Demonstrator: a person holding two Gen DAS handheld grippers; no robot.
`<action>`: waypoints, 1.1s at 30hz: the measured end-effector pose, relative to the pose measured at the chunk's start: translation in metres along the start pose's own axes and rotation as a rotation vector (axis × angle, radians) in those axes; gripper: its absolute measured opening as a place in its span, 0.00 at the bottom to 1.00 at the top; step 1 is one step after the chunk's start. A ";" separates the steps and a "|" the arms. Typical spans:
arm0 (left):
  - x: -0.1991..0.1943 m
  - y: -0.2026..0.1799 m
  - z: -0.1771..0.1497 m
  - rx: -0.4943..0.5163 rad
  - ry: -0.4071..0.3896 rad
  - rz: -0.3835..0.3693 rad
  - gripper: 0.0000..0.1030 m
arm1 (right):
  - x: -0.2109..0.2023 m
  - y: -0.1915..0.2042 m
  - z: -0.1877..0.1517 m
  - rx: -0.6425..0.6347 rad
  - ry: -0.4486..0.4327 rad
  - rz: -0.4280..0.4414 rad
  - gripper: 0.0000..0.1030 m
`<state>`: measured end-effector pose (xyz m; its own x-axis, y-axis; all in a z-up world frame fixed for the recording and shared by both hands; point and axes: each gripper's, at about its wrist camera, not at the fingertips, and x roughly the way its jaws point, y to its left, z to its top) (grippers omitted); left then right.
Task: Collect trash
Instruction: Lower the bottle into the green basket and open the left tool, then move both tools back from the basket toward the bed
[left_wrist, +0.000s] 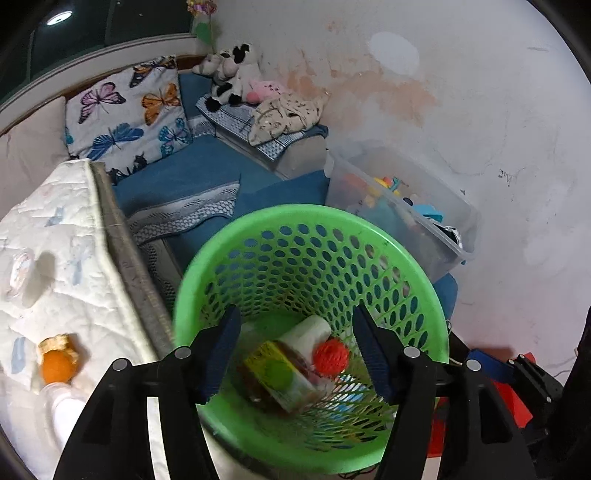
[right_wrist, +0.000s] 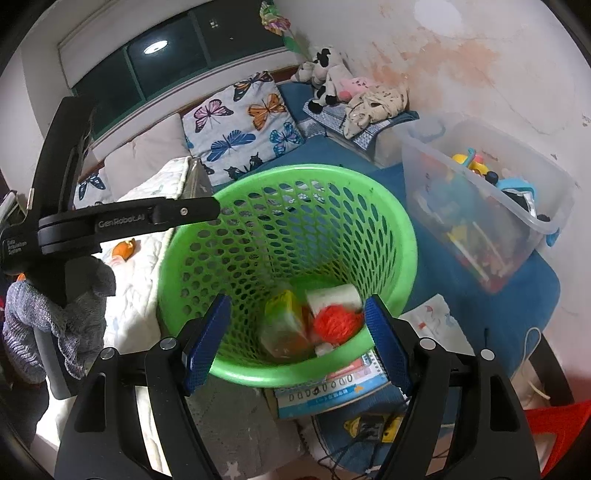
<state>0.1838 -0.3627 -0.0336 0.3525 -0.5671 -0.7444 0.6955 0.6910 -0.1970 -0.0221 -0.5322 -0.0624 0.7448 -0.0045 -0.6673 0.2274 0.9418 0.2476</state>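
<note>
Both held over the mouth of the green basket (left_wrist: 310, 229), pointed down into it, probably so that anything let go would fall inside rather than onto the bedding. Left gripper (left_wrist: 295, 347) released, jaws apart with nothing between the pads; right gripper (right_wrist: 297, 332) likewise spread and empty, straddling the basket's near rim. Already collected at the bottom of the basket: a yellow-green carton (left_wrist: 280, 376) lying on its side, a white cup (left_wrist: 308, 332) against the far wall, and a red yarn ball (left_wrist: 331, 357) touching both. Left out so far, on the near edge of the white quilted mattress (left_wrist: 55, 240) beside the basket: an orange piece in a gold wrapper (left_wrist: 58, 360), likely next to go in. Set by the wall past the basket's far rim, a clear plastic bin (right_wrist: 480, 206) packed with coloured toys, apparently storage and not trash.
</note>
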 end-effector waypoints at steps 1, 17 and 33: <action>-0.006 0.004 -0.003 -0.007 -0.008 0.003 0.59 | -0.001 0.003 -0.001 -0.001 -0.003 0.006 0.73; -0.110 0.070 -0.063 -0.047 -0.102 0.141 0.59 | -0.002 0.063 0.000 -0.068 -0.001 0.108 0.73; -0.186 0.166 -0.122 -0.013 -0.051 0.368 0.67 | 0.009 0.145 0.002 -0.181 0.034 0.206 0.75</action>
<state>0.1577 -0.0878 -0.0053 0.6089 -0.3008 -0.7340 0.5081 0.8585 0.0696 0.0184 -0.3960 -0.0311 0.7417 0.2015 -0.6398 -0.0445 0.9665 0.2529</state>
